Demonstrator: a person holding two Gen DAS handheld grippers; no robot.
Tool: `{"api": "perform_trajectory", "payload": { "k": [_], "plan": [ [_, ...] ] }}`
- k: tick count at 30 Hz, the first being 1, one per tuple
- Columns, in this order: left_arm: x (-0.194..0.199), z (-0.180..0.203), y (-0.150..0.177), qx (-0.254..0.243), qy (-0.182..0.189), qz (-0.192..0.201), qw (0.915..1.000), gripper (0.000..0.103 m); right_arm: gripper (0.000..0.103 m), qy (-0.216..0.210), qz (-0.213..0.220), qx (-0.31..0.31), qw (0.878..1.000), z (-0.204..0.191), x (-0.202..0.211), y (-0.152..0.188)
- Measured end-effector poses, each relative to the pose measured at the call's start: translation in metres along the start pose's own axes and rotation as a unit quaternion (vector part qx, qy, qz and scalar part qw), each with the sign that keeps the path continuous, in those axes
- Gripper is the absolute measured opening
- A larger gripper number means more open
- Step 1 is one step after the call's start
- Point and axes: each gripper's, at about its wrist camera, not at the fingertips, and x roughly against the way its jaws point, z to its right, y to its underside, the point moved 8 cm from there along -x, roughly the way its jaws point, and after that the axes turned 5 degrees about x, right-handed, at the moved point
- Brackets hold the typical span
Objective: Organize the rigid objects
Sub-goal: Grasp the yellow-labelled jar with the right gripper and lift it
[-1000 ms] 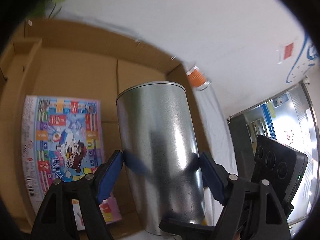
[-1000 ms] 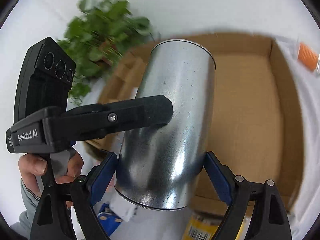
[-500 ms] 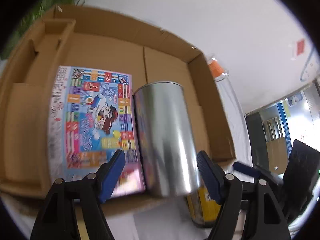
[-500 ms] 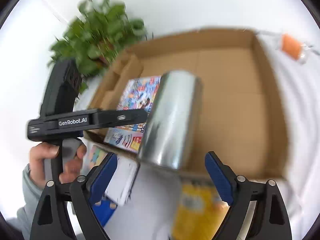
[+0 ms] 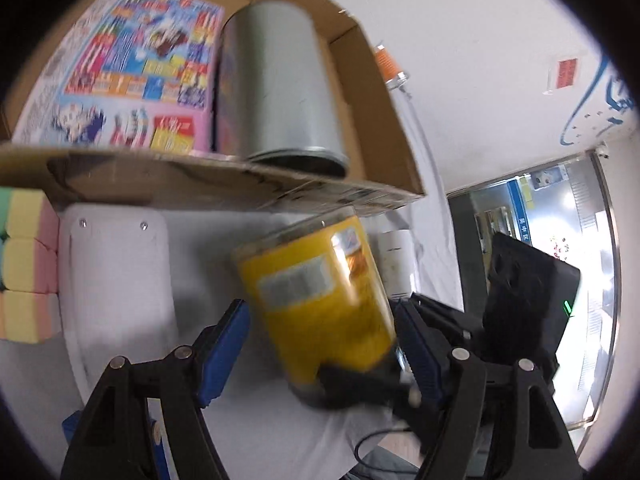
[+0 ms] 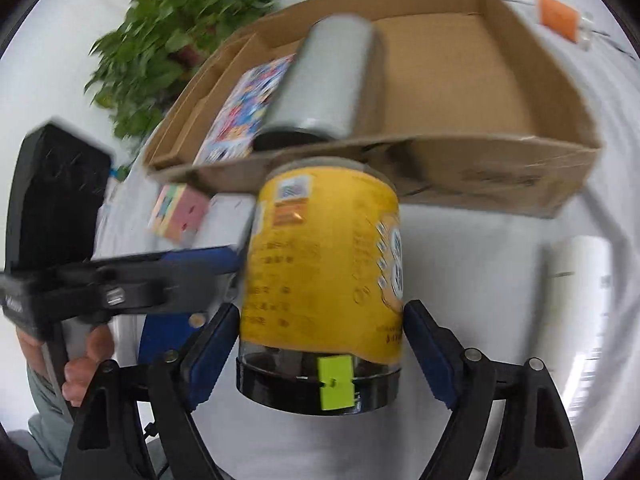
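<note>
Both tools have left the tin [image 5: 280, 88], now lying in the box [image 6: 500, 160] at 12 o'clock. Left tool [image 5: 320, 344] and right tool [image 6: 320, 348] bracket the yellow jar [image 6: 324, 272] on the tabletop [image 6: 472, 264], jaws wide.

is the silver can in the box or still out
In. The silver can lies on its side inside the cardboard box, beside the colourful board game.
</note>
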Motion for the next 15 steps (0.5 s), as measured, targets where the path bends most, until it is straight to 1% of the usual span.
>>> {"api": "perform_trajectory", "payload": {
  "k": [1,3,6,8,9,12,13,15],
  "plan": [
    [-0.005,-0.008,0.000,0.011,-0.012,-0.004,0.9999,0.078,0.085,-0.002,-0.005,0.006,1.000,-0.009,-0.009,0.002],
    [-0.004,-0.012,0.000,0.015,-0.005,0.006,0.9999,0.078,0.085,0.009,0.000,0.009,1.000,-0.017,-0.018,0.005],
    [0.009,0.003,0.006,-0.018,-0.025,0.028,0.9991,0.077,0.085,-0.004,0.018,-0.001,1.000,-0.026,-0.008,0.007],
    [0.027,0.028,0.004,-0.046,-0.025,0.053,0.9972,0.077,0.085,0.002,0.051,0.012,0.999,-0.032,0.022,0.002],
    [0.038,0.038,0.000,-0.061,-0.022,0.067,0.9957,0.077,0.085,0.006,0.071,0.018,0.997,-0.035,0.039,-0.006],
    [0.062,0.091,-0.025,-0.119,-0.024,0.111,0.9864,0.076,0.085,0.014,0.133,0.032,0.990,-0.037,0.090,-0.038],
    [0.066,0.108,-0.038,-0.139,-0.028,0.118,0.9828,0.076,0.085,0.018,0.151,0.036,0.988,-0.033,0.106,-0.053],
    [0.066,0.126,-0.062,-0.163,-0.033,0.119,0.9788,0.075,0.085,0.029,0.168,0.035,0.985,-0.021,0.121,-0.078]
  ]
}}
